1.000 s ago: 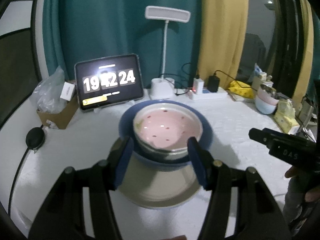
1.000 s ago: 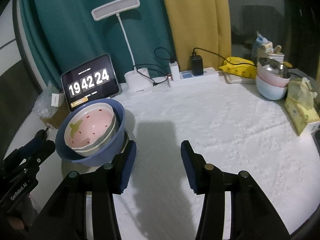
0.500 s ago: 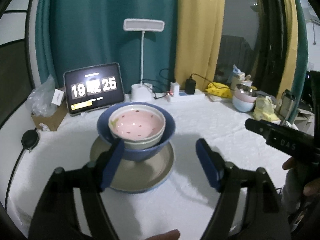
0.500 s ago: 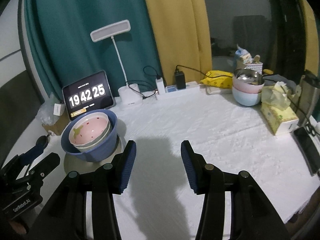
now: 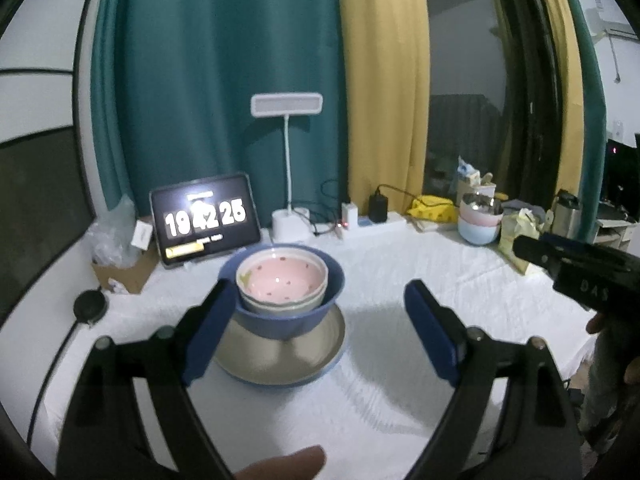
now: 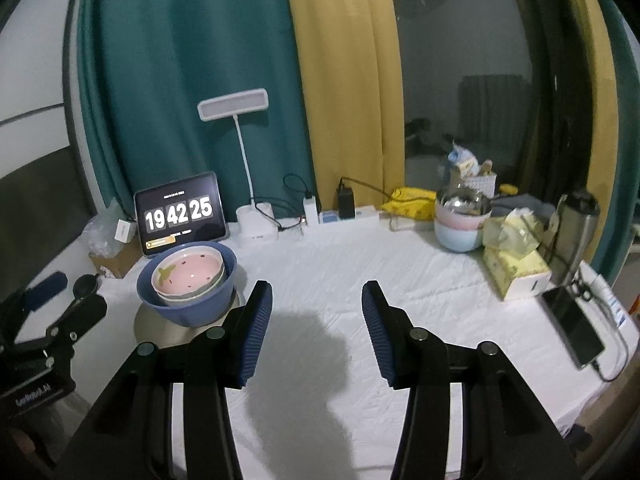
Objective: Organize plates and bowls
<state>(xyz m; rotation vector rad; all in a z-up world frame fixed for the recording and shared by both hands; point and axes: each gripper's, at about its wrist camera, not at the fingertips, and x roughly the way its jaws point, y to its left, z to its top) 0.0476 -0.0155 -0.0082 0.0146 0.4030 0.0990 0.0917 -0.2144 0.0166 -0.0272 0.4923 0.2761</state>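
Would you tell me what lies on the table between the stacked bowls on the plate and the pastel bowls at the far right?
Only bare white tablecloth lies between the blue bowl stack and the pastel bowls, clearest in the right wrist view.

The left gripper [image 5: 320,312] is pointing toward 12 o'clock, tilting slightly downward, its jaws opening around nothing. The right gripper [image 6: 318,316] is hanging half-spread and empty, tilting likewise.

White-clothed table [image 6: 328,276] under plate [image 5: 280,354], tablet [image 6: 180,212], lamp [image 6: 256,228].
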